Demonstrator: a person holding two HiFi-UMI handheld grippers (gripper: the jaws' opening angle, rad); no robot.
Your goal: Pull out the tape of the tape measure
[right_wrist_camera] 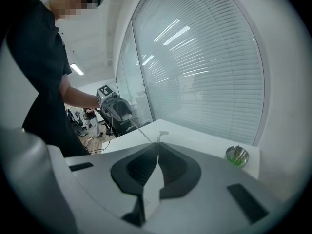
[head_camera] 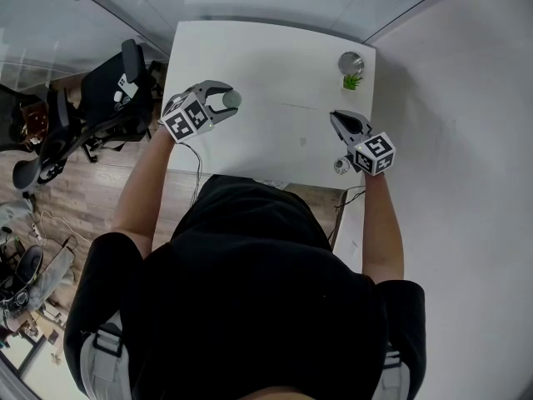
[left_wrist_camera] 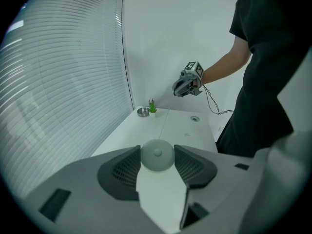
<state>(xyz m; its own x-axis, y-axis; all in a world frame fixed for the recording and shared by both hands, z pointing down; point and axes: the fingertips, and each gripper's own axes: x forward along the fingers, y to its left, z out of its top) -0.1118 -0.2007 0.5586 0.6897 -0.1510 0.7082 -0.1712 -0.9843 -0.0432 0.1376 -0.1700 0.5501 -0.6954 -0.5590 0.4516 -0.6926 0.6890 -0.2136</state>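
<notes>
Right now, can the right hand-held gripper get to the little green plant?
Probably yes: the plant sits close ahead of the right hand-held gripper, with only bare table between. But its jaws are shut on the tape, so it couldn't grab it.

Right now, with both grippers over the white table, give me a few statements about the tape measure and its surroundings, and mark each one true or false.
1. The left gripper has the round tape measure between its jaws. True.
2. The right gripper has its jaws wide open and empty. False: they are together, pinching the end of the tape.
3. The tape runs as a thin line from one gripper to the other. True.
4. The plant stands right beside the left gripper. False: it stands at the far right corner of the table, next to the metal bowl and nearer the right gripper.
</notes>
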